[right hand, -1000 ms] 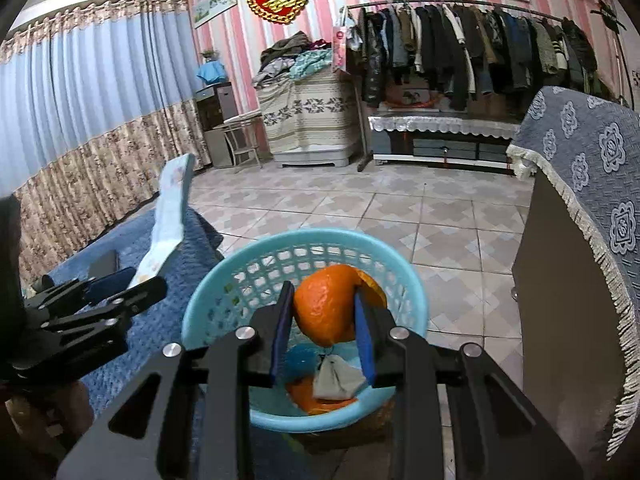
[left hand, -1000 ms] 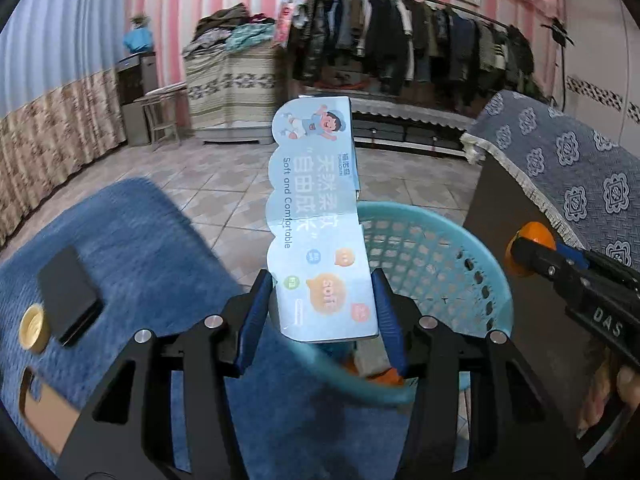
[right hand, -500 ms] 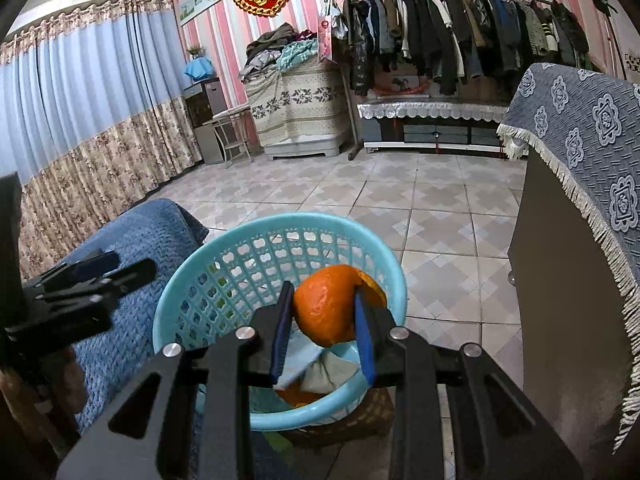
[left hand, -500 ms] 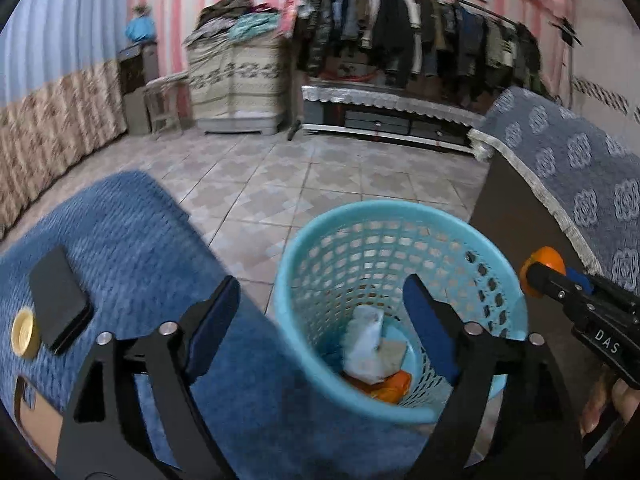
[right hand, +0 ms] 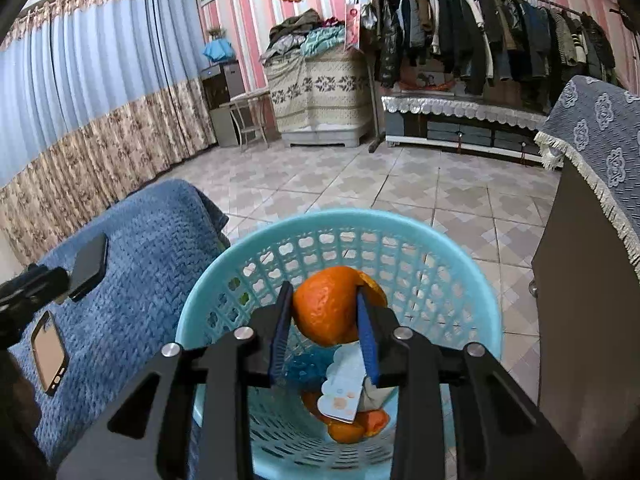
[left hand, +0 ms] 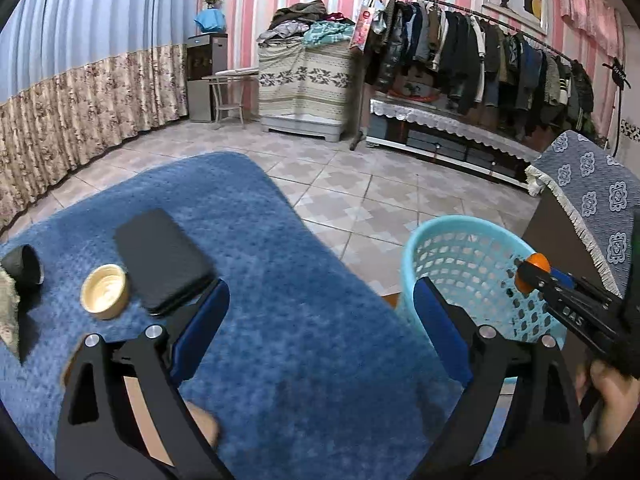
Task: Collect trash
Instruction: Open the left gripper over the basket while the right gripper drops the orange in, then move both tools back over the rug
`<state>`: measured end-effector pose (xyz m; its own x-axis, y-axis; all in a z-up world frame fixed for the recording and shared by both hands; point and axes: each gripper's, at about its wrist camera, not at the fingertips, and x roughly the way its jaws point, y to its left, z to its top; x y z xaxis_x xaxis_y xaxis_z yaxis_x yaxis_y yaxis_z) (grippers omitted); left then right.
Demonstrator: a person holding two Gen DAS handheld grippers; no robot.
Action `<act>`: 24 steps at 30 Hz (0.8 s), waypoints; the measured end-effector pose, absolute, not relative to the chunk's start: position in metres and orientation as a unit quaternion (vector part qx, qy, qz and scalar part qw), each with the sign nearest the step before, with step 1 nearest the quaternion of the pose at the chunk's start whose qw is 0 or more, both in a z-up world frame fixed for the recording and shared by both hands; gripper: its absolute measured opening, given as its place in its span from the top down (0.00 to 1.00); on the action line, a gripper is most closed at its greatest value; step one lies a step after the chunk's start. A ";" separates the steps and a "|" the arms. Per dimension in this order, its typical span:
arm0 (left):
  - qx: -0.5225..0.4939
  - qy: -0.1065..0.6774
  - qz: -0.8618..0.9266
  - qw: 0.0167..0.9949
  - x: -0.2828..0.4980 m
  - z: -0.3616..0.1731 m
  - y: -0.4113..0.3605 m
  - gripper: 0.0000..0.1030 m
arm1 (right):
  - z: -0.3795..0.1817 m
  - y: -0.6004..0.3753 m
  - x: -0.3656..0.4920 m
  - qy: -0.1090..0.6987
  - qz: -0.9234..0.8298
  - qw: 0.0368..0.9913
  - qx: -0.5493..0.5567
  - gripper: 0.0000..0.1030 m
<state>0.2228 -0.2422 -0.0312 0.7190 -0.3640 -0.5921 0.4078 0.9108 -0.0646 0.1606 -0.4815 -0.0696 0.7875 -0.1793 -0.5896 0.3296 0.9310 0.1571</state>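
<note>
Two claws show: the right gripper (right hand: 325, 312) has an orange peel (right hand: 326, 306) between its pads, jaws just easing apart, right over the turquoise basket (right hand: 472, 280), where a printed wrapper (right hand: 340, 392) and more peel lie at the bottom. Beside it, the left gripper (left hand: 320, 316) gapes wide with nothing in it above the blue blanket (left hand: 280, 272), near a black phone (left hand: 162, 258) and a tan lid (left hand: 105, 290)

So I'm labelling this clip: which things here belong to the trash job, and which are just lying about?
Job:
orange peel between the right gripper's fingers
blue basket
wrapper inside

Lying about:
black phone
yellow lid
phone case
</note>
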 end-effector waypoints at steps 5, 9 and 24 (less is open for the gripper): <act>0.020 0.314 -0.193 0.929 0.221 -0.025 -0.219 0.12 | -0.066 -0.473 0.161 0.304 -0.151 0.934 0.113 0.33; 0.013 0.311 -0.183 0.933 0.215 -0.021 -0.202 0.12 | -0.055 -0.474 0.155 0.296 -0.164 0.934 0.118 0.21; 0.003 0.287 -0.119 0.950 0.189 0.004 -0.115 0.12 | -0.010 -0.410 0.151 0.267 -0.130 0.950 0.099 0.11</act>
